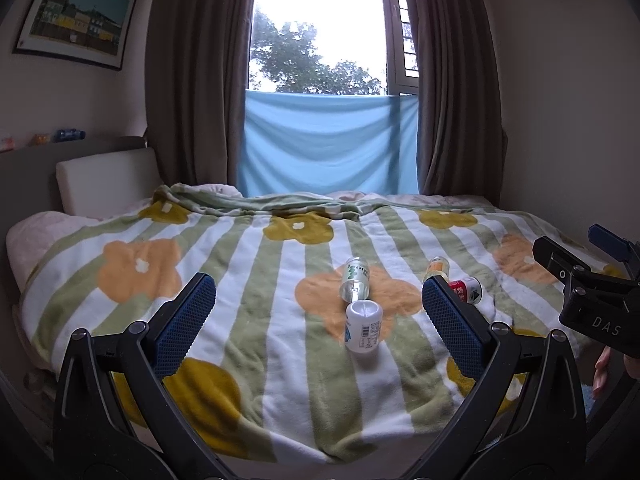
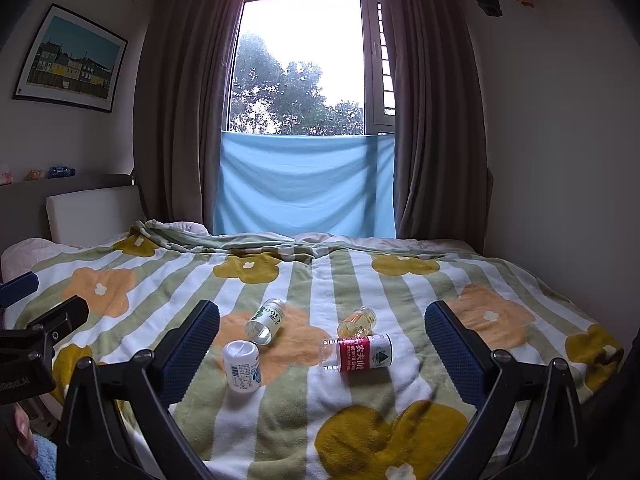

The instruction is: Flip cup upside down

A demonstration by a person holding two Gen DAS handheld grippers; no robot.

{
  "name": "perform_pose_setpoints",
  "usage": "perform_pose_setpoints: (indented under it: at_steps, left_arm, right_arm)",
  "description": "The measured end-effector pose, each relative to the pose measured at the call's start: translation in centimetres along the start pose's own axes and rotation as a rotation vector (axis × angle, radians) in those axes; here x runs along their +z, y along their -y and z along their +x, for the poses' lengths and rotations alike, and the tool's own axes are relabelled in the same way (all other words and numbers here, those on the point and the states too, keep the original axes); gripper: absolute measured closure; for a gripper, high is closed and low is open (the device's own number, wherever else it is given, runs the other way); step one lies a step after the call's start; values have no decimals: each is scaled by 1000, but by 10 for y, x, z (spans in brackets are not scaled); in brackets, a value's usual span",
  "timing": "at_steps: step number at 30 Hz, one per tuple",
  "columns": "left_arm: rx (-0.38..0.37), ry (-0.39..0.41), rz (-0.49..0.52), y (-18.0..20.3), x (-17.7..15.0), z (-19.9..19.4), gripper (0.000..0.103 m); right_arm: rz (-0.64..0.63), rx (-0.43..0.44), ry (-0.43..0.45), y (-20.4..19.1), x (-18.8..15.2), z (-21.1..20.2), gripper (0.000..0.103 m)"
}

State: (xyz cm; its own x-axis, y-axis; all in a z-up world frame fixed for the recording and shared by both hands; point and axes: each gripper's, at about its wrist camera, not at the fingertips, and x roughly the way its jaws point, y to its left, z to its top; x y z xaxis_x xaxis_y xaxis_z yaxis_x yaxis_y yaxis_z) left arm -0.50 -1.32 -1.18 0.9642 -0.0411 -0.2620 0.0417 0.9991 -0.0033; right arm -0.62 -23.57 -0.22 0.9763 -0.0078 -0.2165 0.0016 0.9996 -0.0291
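Note:
Several small cups lie on a striped flower blanket. A white cup with a barcode label stands with a closed white end up. Behind it, a clear cup with green lettering lies on its side. A small yellowish cup and a red-labelled clear cup also lie on their sides. My left gripper hangs open, short of the white cup. My right gripper is open too, short of the red-labelled cup. Neither holds anything.
The bed fills the room up to a window with brown curtains and a blue cloth. A white headboard cushion stands at the left. In the left wrist view, one of the right gripper's fingers reaches in from the right edge.

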Motion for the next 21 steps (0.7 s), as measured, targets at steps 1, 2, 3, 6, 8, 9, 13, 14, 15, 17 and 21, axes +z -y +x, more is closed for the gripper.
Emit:
perform_pose_setpoints:
  at_steps: [1, 2, 3, 6, 8, 9, 13, 14, 15, 17, 21]
  left_arm:
    - [1, 1, 1, 0, 0, 0, 0]
    - [4, 2, 2, 0, 0, 0, 0]
    - [6, 2, 2, 1, 1, 0, 0]
    - [3, 4, -1, 1, 0, 1, 0]
    - [1, 7, -3, 1, 0, 0, 0]
    - [3, 9, -5, 1, 0, 0, 0]
    - [10, 16, -3, 2, 0, -1, 0]
    - [10, 18, -3, 3, 0, -1, 0]
    - [9, 20, -3, 3, 0, -2, 0]
    - [5, 22, -4, 3, 0, -3, 0]
    - [10, 26, 1, 4, 1, -4, 0]
  right_arm:
    - [-1, 0, 2, 1, 0, 0, 0]
    - [-1, -1, 2, 1, 0, 0, 0]
    - [0, 0, 2, 1, -1, 1, 0]
    - [0, 0, 1, 2, -1, 1, 0]
    - [0, -2, 1, 1, -1, 1, 0]
    - [0, -1, 2, 2, 0, 1, 0]
    - [1, -1, 1, 3, -1, 1, 0]
    - [0, 0, 1, 3, -1, 1, 0]
    - [0, 0, 1, 4, -1, 1, 0]
    - [1, 2, 1, 4, -1, 1, 0]
    - [1, 0, 2, 4, -1, 1, 0]
